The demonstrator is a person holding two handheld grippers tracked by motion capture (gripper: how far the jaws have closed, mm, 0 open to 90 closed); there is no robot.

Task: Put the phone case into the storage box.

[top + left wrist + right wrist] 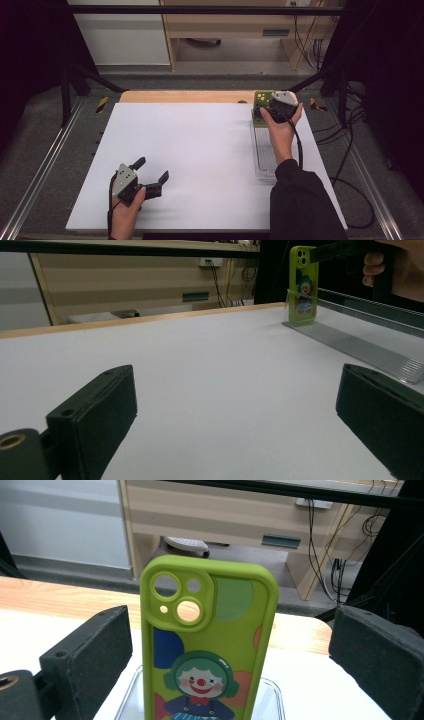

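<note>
A lime-green phone case (210, 645) with a clown picture stands upright at the far end of a clear ribbed tray (264, 155), at the table's far right. My right gripper (232, 625) is open, and its jaws straddle the case's top with a gap on each side. The high view shows that gripper (270, 107) in a hand over the case (261, 100). My left gripper (152, 169) is open and holds nothing, low over the white sheet near the front left. Across its own jaws (235, 390) I see the case (303, 285) and the tray (360, 347) far off.
A white sheet (200, 150) covers the table, with a strip of wood (185, 96) bare along the far edge. Black frame posts and metal rails flank both sides. Cables (350, 150) lie on the floor at the right. A wooden desk (235, 30) stands beyond.
</note>
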